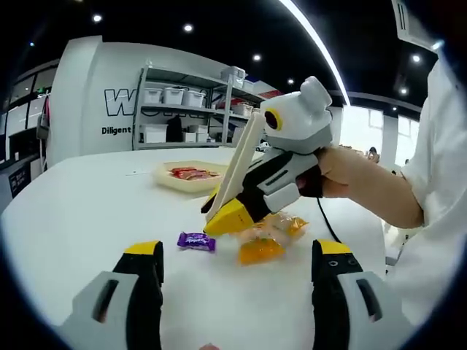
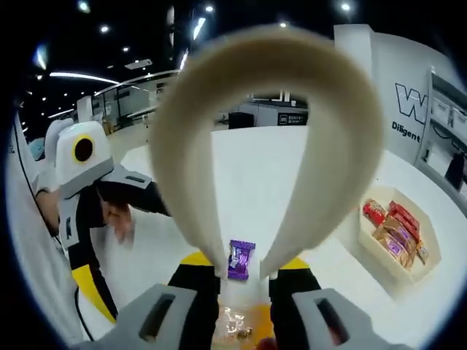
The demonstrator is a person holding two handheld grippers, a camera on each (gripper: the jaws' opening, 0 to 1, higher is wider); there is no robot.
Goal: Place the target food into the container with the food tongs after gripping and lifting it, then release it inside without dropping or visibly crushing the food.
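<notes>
A small purple-wrapped candy [image 1: 195, 241] lies on the white surface [image 1: 87, 219], just beside a clear bag of orange snacks [image 1: 266, 237]. The cream food tongs [image 2: 270, 138] reach toward the candy, their two tips either side of it but not yet closed on it. The right gripper [image 2: 244, 281] is clamped on the tongs' arms. Well beyond the candy sits a shallow container [image 1: 191, 177] holding red-wrapped items. The left gripper [image 1: 237, 266] hovers nearby, jaws spread wide, empty.

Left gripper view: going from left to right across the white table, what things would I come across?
Purple-wrapped candy → yellow tip of the other gripper holding the tongs → orange wrapped sweets. The tray of red snacks sits farther back.
</notes>
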